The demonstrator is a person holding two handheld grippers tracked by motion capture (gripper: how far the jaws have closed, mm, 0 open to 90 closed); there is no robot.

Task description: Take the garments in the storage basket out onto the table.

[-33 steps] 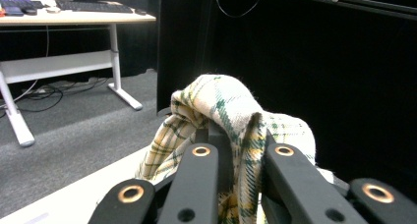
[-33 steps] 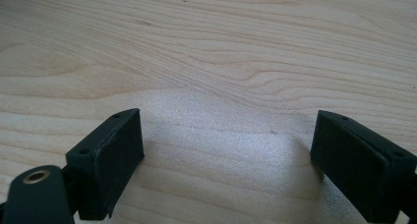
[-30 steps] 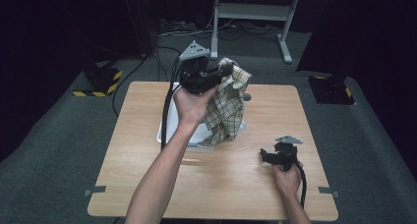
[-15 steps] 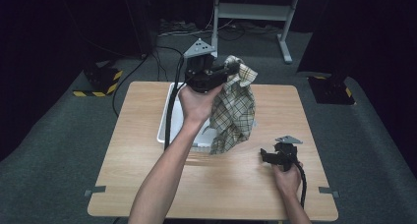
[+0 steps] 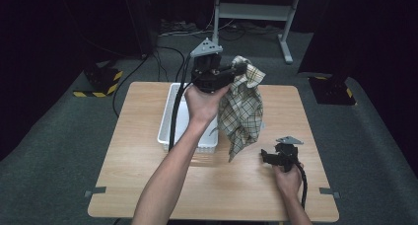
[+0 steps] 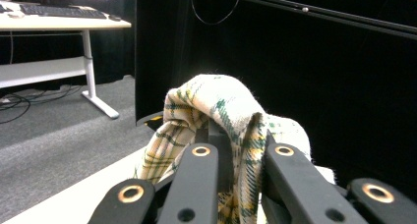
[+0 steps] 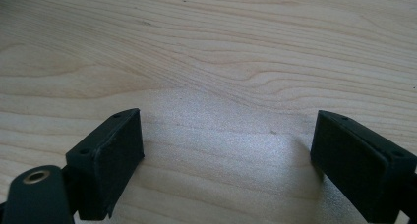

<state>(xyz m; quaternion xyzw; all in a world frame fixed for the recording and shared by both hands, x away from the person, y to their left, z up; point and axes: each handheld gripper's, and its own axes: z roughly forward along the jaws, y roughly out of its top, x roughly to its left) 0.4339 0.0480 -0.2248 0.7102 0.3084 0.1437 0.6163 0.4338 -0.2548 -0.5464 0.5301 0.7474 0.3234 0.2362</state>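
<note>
Near edge of the wooden table [image 5: 148,185]: right gripper [image 5: 268,157] rests low over bare wood, jaws spread wide with nothing between them; its own view shows wood grain between the two pads.

Mid-table: white bin [image 5: 170,121] sits left of centre, partly hidden behind the left forearm.

Above the bin's right side: left gripper [image 5: 240,69] is raised high, jaws clenched on the top fold of the checked cloth [image 5: 241,111]. The cloth hangs free in a long drape, its lowest corner just above the table, between the bin and the right gripper. In the left gripper view the cloth [image 6: 216,111] bunches over and between the jaws.

Judgement: step in hand is lifting the cloth clear of the bin for spreading or folding. To do it well, keep the pinch firm, let the drape stop swinging, then bring the open right gripper up to the hanging lower corner and take one layer only. Risk: a bunched grip hides the true corner.

Far: grey floor, desk legs, cables.
</note>
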